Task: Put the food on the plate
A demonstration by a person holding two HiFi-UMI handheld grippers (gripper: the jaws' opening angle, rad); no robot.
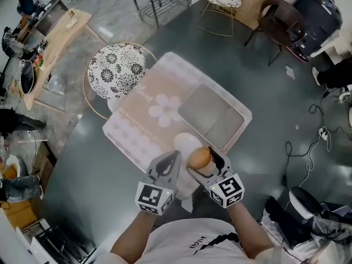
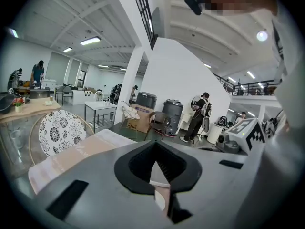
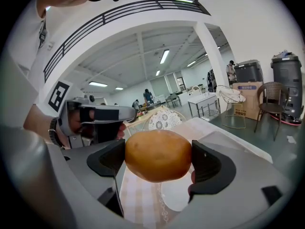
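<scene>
Food (image 1: 199,158) in right tool (image 3: 158,162), over white plate (image 1: 186,142)

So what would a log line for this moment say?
right gripper: shut on food | left gripper: shut, nothing held | food: held over plate, not yet set down | plate: on pink tablecloth

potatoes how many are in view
1. The potato is clamped in the right tool, over the white plate. The left tool is shut and empty; the tools might hide something beneath.

head view looks steeply down; 2 gripper views look low across the same table (image 1: 137,106) and plate (image 1: 186,143).
</scene>
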